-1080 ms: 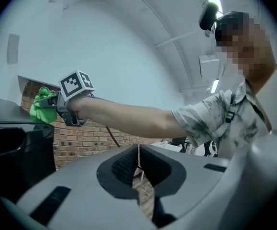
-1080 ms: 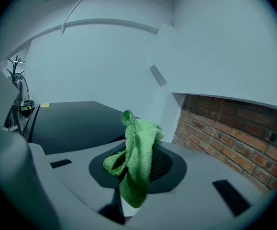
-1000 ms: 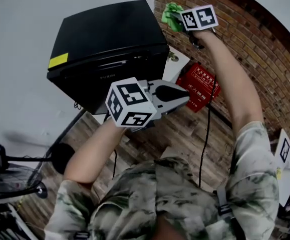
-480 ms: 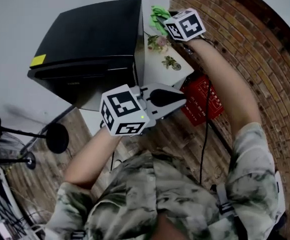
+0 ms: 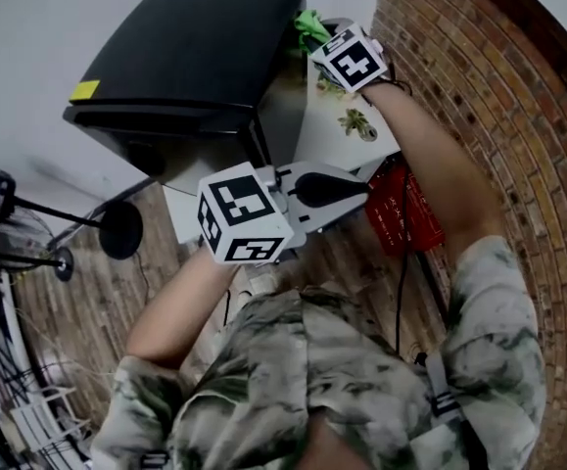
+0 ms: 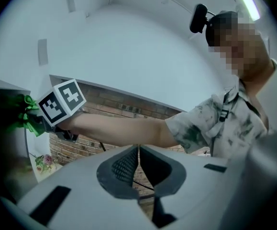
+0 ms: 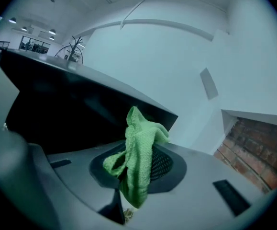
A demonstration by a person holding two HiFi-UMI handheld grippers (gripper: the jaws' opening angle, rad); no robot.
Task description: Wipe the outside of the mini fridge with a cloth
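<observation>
The black mini fridge [image 5: 185,57] stands on a low white stand, with a yellow sticker [image 5: 84,90] on its top. My right gripper [image 5: 318,33] is shut on a green cloth [image 5: 309,23] at the fridge's far right top corner. In the right gripper view the cloth [image 7: 140,152] hangs bunched between the jaws of that gripper [image 7: 136,169], with the dark fridge [image 7: 71,114] just beyond. My left gripper [image 5: 359,192] is shut and holds nothing, hovering in front of the fridge. The left gripper view shows its own gripper [image 6: 138,150], the cloth [image 6: 27,115] and the right gripper's marker cube [image 6: 61,101].
The white stand top [image 5: 347,155] right of the fridge has flower prints. A red box [image 5: 410,213] lies on the wooden floor, with a brick wall [image 5: 479,76] at the right. A stand with a round base [image 5: 117,228] and a rack are at the left.
The head view has swung to the side. The right gripper with the cloth has stayed at the fridge's far right corner and now sits against it. The left gripper has barely moved.
</observation>
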